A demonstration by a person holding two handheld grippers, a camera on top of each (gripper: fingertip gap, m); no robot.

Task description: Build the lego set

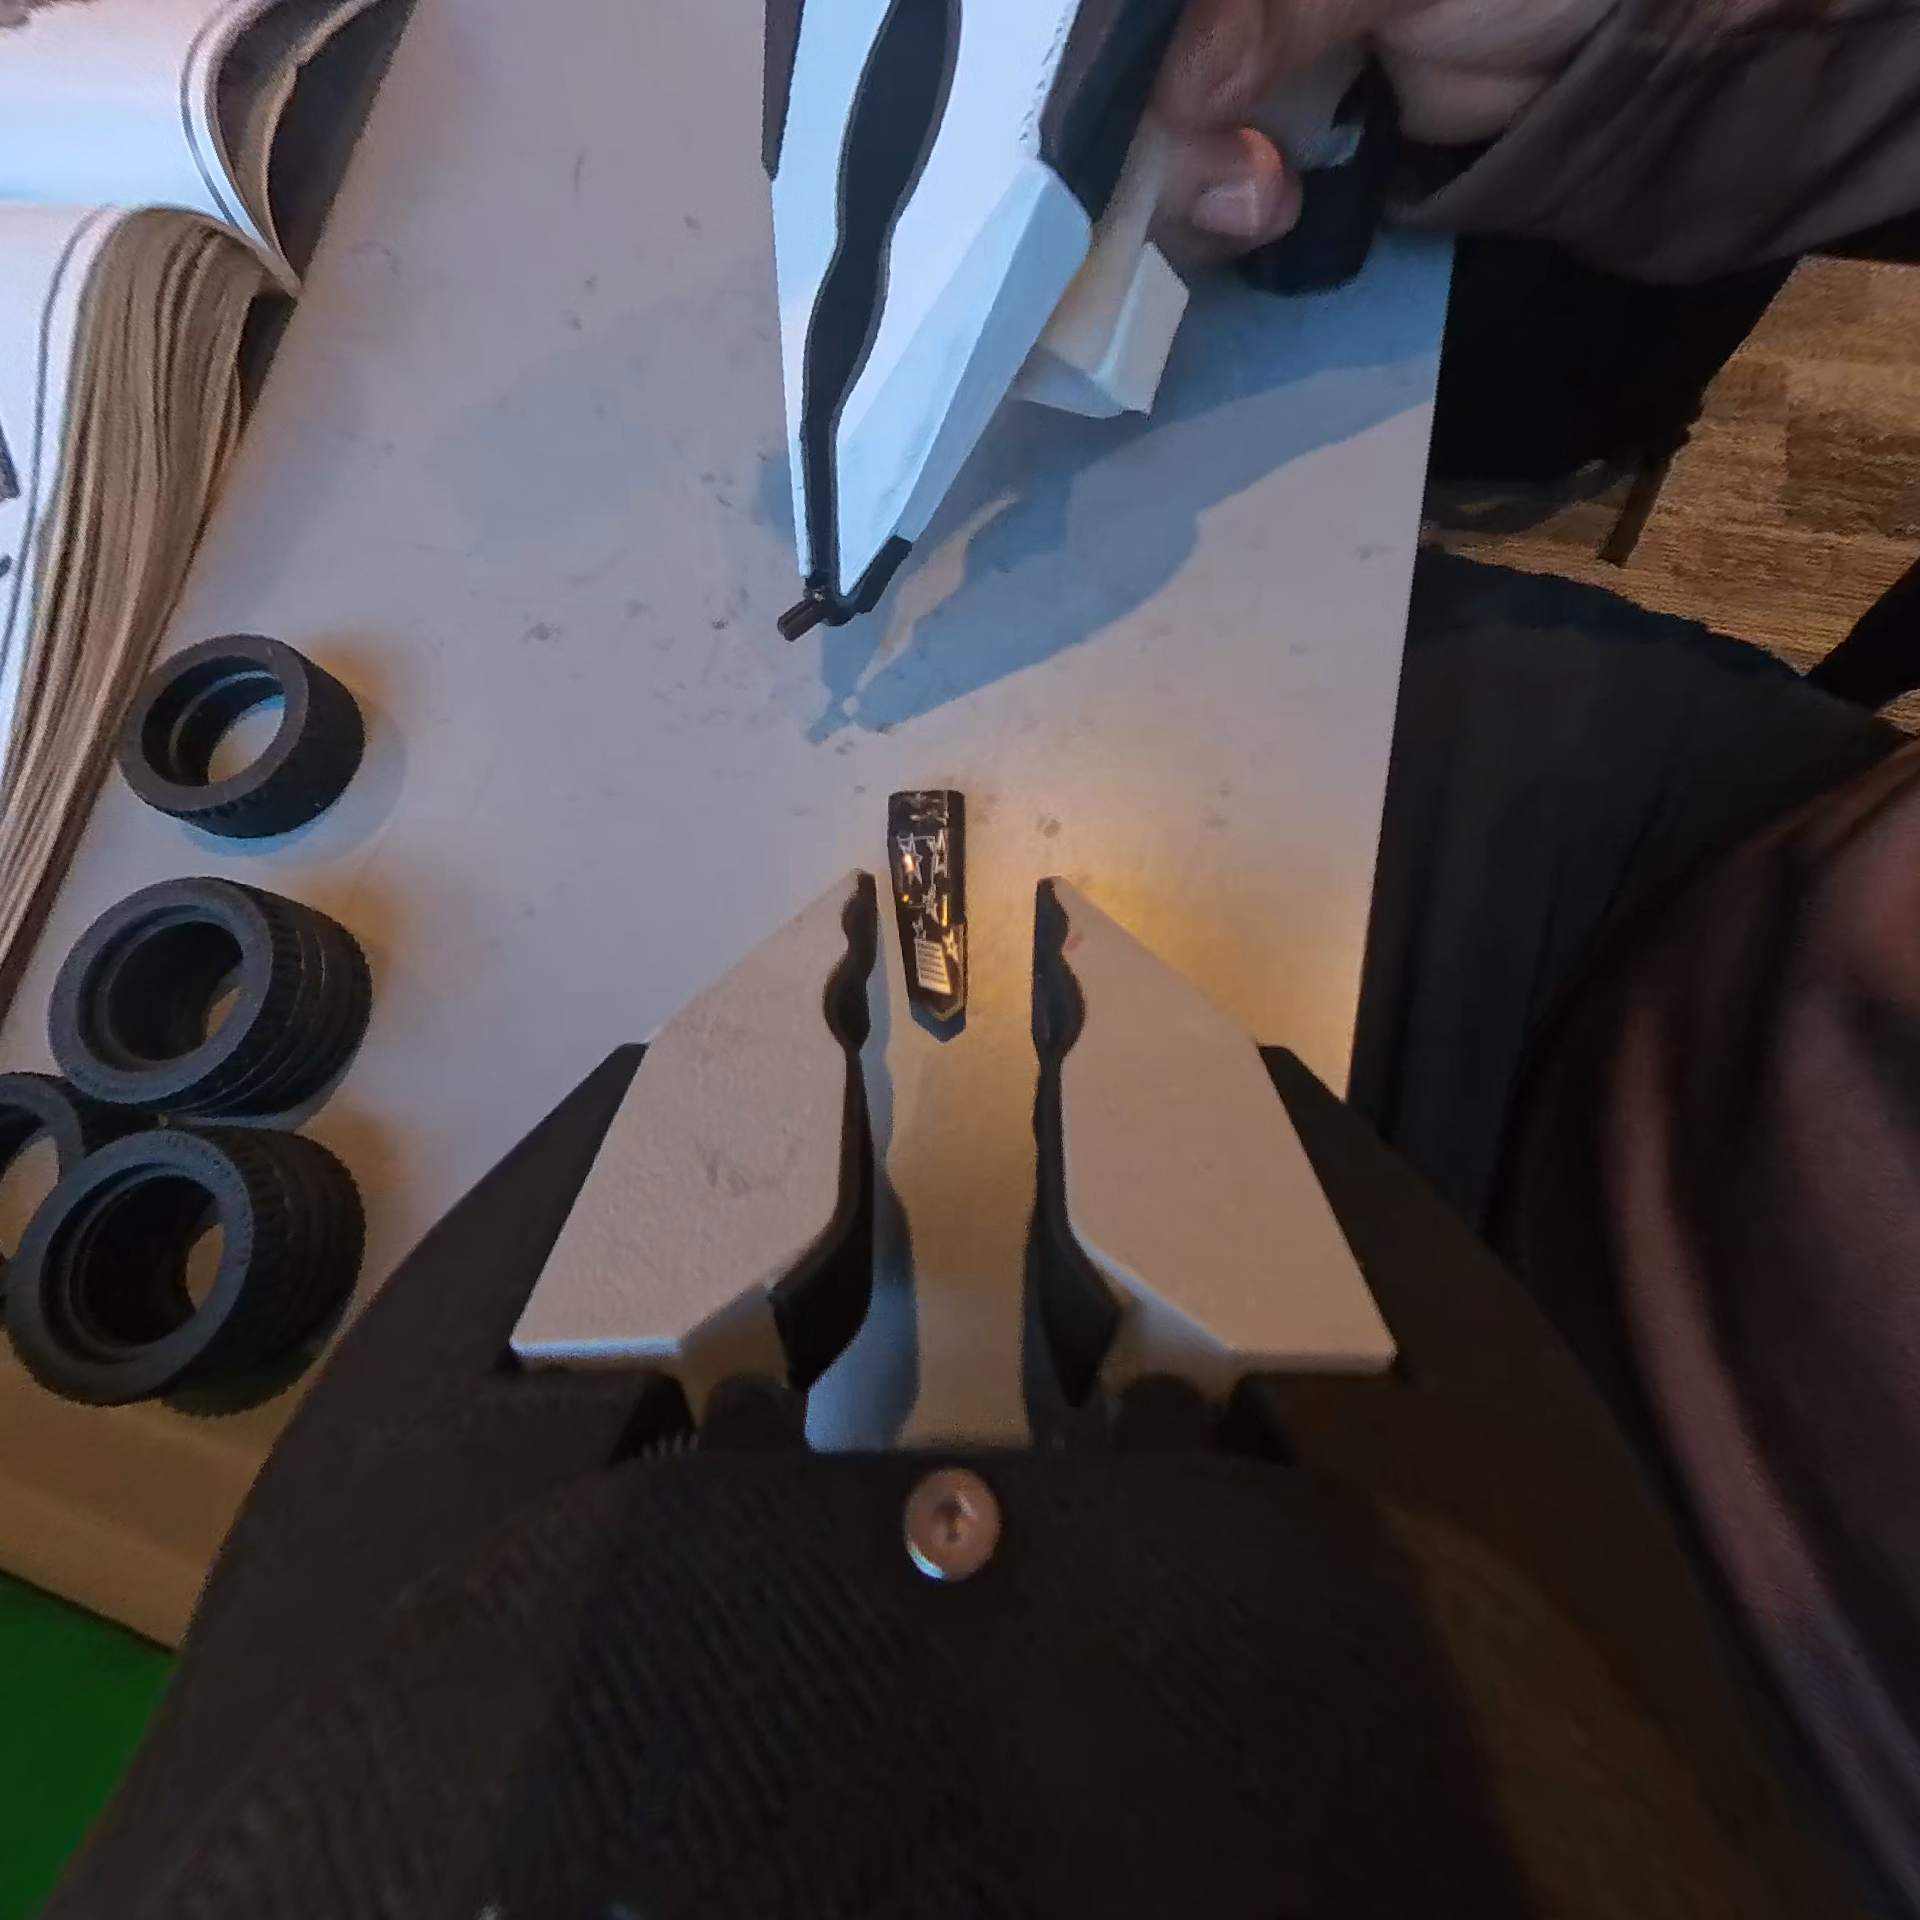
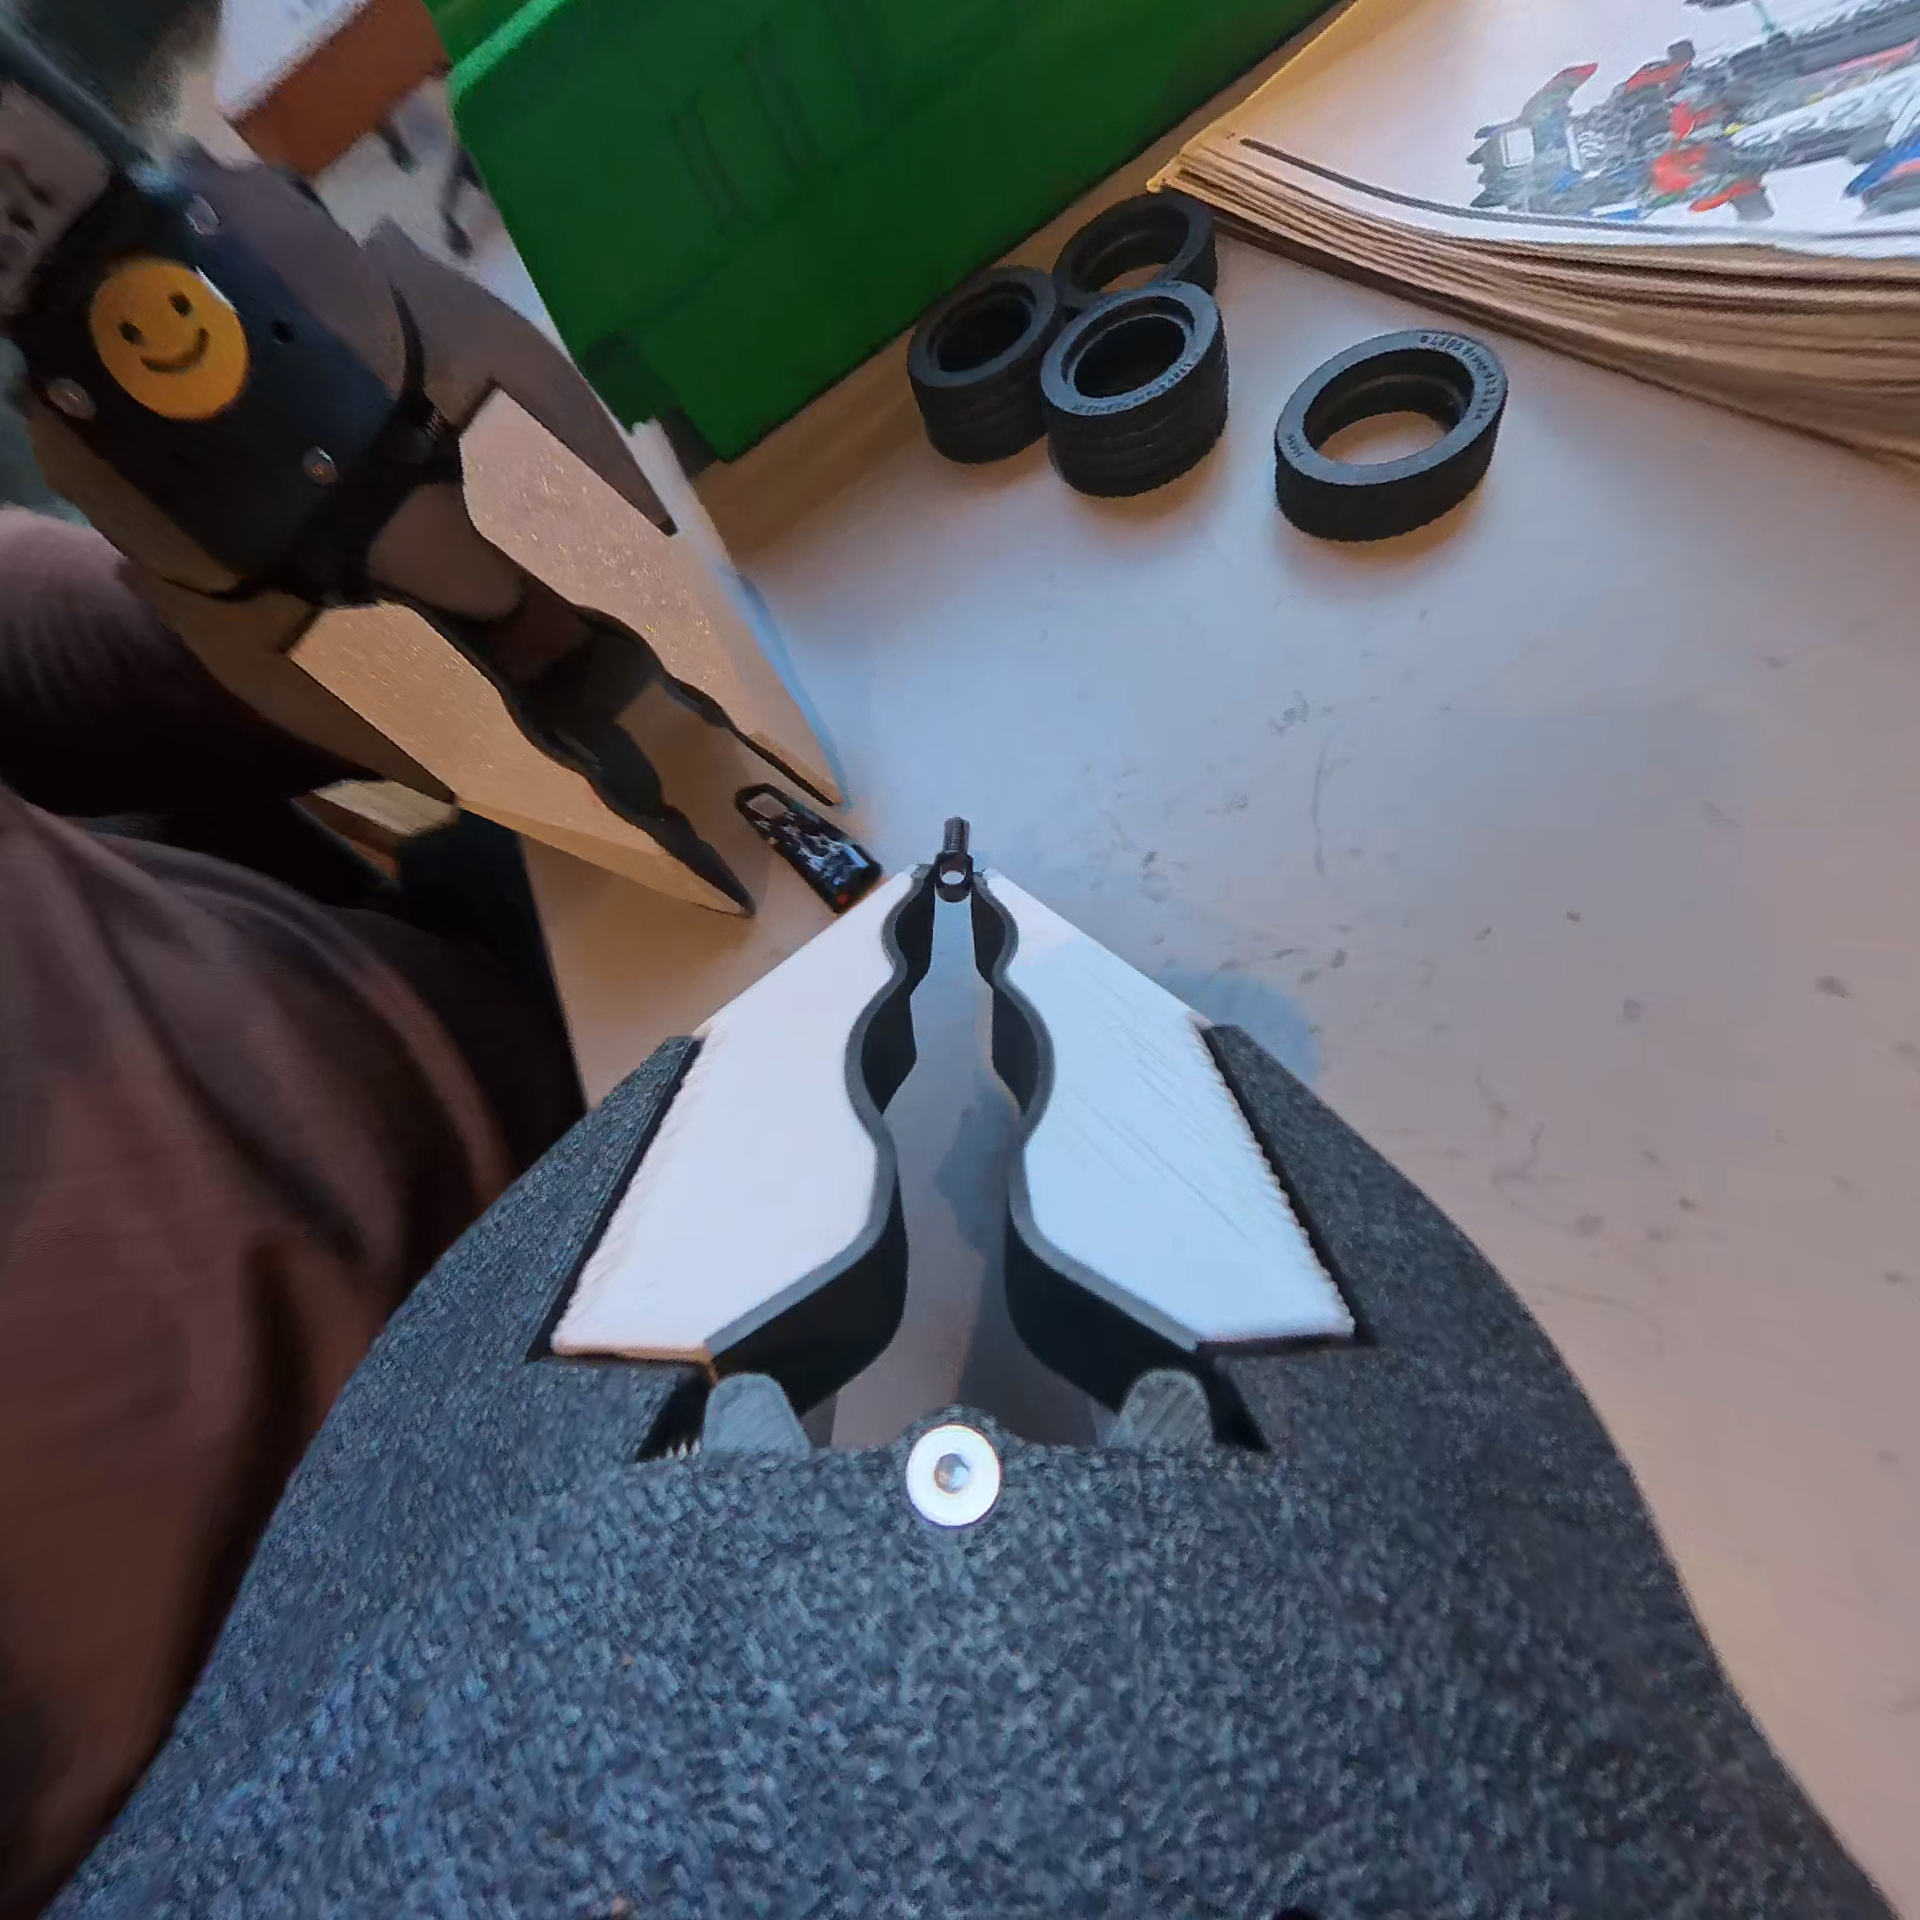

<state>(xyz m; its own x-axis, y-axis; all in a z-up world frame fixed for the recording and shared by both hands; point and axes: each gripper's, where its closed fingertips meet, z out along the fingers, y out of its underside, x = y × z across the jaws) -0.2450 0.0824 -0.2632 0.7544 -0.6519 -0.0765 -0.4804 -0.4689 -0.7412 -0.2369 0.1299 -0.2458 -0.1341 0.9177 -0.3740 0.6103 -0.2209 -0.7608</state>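
A small black wedge-shaped lego piece with silver star print (image 1: 928,914) lies on the white table (image 1: 540,499). My left gripper (image 1: 948,896) is open, its fingertips on either side of the piece, not touching it. The piece also shows in the right wrist view (image 2: 805,844), beside the left gripper (image 2: 795,847). My right gripper (image 2: 951,878) is shut on a tiny black lego pin connector (image 2: 951,857) held at its tips. In the left wrist view the right gripper (image 1: 821,608) hovers above the table beyond the wedge piece, with the pin (image 1: 800,618) at its tip.
Several black rubber tyres (image 1: 208,1039) sit at the table's left, also in the right wrist view (image 2: 1143,384). An open instruction booklet (image 2: 1610,208) lies behind them. A green bin (image 2: 779,187) stands off the table. The table edge (image 1: 1392,831) runs close on the right, by the person's lap. Spacing between my two grippers at the tips: around 6 centimetres.
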